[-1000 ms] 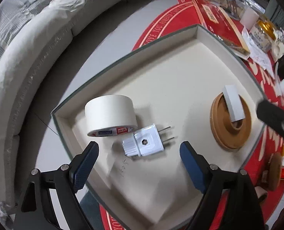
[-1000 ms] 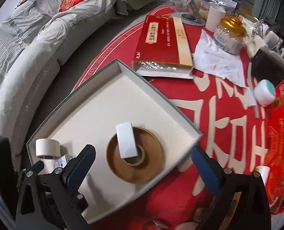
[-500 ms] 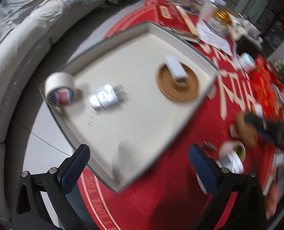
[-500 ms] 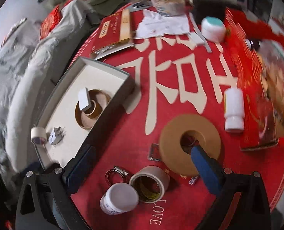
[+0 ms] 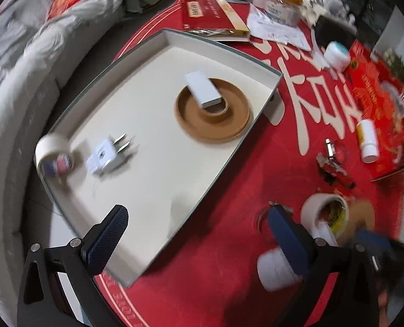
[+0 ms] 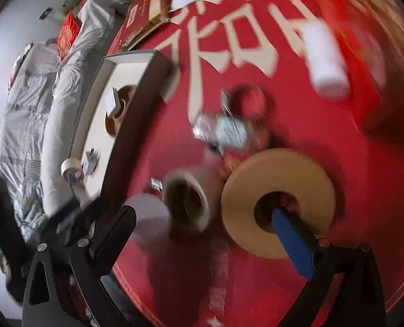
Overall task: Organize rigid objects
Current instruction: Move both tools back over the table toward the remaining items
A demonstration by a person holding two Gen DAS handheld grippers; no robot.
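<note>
A shallow cream box [image 5: 158, 87] on the red tablecloth holds a white tape roll [image 5: 53, 154], a white plug [image 5: 105, 156] and a brown tape disc [image 5: 214, 121] with a white block [image 5: 202, 90] on it. My left gripper [image 5: 199, 234] is open and empty above the box's near corner. My right gripper [image 6: 202, 226] is open, low over loose items: a wide brown tape ring [image 6: 278, 201] with one fingertip [image 6: 279, 218] at its hole, a tape roll [image 6: 187, 199] between the jaws and a white bottle [image 6: 147, 215].
On the cloth to the right of the box lie a white bottle [image 5: 368, 141], a hose clamp and small metal parts [image 5: 334, 158], a round white jar [image 5: 337, 54], papers and a red flat box [image 5: 213, 13]. A grey sofa [image 5: 16, 62] stands left.
Both grippers swung right, away from the box. The right gripper dropped close to the brown tape ring and tape roll. Both views are motion-blurred.
</note>
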